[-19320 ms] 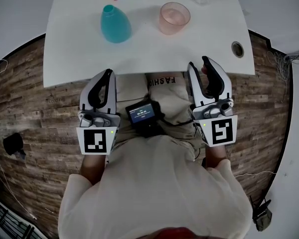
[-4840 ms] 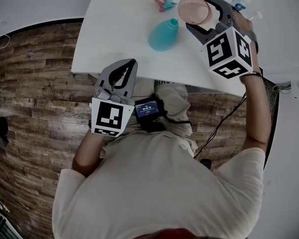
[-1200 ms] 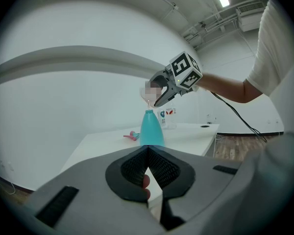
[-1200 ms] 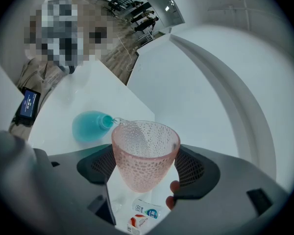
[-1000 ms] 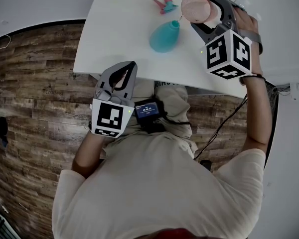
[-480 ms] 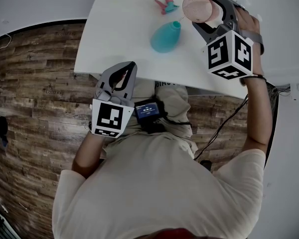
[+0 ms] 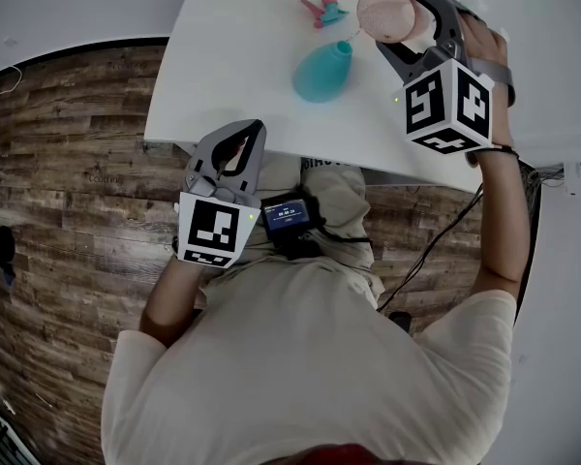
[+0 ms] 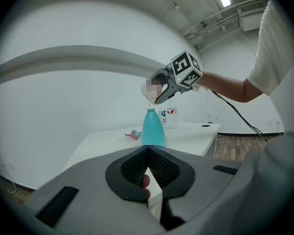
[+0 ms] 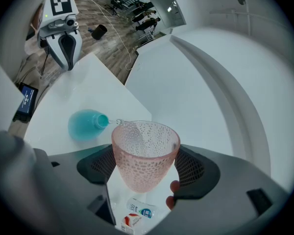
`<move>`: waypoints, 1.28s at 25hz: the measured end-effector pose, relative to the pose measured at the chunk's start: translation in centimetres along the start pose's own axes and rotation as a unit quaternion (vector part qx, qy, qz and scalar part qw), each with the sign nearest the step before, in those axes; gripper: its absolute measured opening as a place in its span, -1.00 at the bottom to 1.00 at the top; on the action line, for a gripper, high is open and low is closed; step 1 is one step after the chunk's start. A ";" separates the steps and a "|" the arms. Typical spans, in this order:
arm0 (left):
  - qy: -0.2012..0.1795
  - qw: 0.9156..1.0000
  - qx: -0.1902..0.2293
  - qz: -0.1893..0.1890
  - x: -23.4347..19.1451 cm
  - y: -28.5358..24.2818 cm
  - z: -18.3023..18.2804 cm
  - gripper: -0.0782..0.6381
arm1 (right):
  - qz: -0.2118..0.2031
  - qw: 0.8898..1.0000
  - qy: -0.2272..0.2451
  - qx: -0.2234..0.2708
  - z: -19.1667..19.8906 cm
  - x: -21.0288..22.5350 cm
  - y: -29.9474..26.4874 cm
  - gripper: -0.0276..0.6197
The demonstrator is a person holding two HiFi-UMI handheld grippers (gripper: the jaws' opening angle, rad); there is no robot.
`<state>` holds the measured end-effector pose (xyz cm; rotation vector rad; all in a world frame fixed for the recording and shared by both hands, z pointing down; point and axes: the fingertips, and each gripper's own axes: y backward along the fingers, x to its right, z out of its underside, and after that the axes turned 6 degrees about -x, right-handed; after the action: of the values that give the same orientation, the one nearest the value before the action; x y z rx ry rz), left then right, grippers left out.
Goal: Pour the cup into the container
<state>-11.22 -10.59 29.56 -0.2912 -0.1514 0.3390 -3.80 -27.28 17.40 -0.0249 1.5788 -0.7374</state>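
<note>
We see the right gripper raised above the far right part of the white tabletop, its jaws clamped on the 2 sides of the pink dimpled cup. The cup is off the tabletop and tilted toward the teal container, a bottle with a narrow neck that stands upright on the tabletop just beside and below it. In the right gripper view a thin stream of water runs from the cup's lower rim to the container's open mouth, and droplets cling to the cup's inner wall.

The left gripper is held low at the near edge of the tabletop, above our lap and well apart from the container. Its jaws meet at the tips with nothing between them; the left gripper view looks across the tabletop at the container, with the right gripper and cup above it.

A pink and teal clip lies on the tabletop beyond the container. 2 small labelled bottles show under the cup in the right gripper view. A small device with a lit screen sits at our waist, over the wooden floor.
</note>
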 end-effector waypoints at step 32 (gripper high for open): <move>-0.002 1.000 0.002 0.002 -0.2 0.0 -0.2 -0.76 | 0.028 0.999 0.022 -0.005 0.0 1.5 0.6 0.24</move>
<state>-11.34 -10.72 29.32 -0.2874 -0.1535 0.3432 -3.77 -27.46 15.78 0.0288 1.6175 -0.6907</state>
